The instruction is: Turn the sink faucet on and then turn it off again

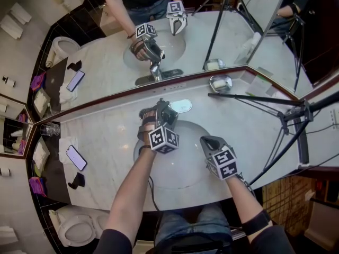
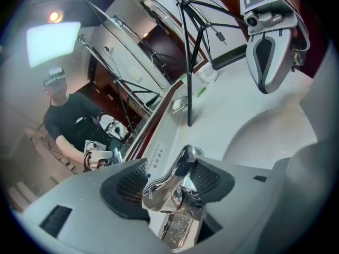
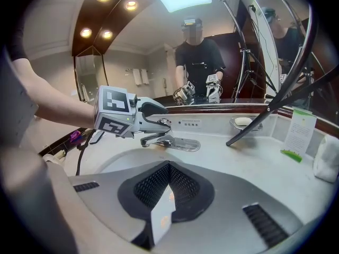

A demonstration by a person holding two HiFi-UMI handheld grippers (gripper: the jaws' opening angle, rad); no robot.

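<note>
Left gripper, jaws spread, is straddling the faucet lever at lower centre; an uneven squeeze is risking a slip. Right gripper, lower right, is holding its jaws pressed together.

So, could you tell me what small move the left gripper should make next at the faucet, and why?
Probably close the left gripper on the faucet handle. Its jaws already stand on either side of the chrome lever, but a gap still shows at one pad, so nothing grips it yet. A firm hold seems needed before the lever can be moved.
</note>
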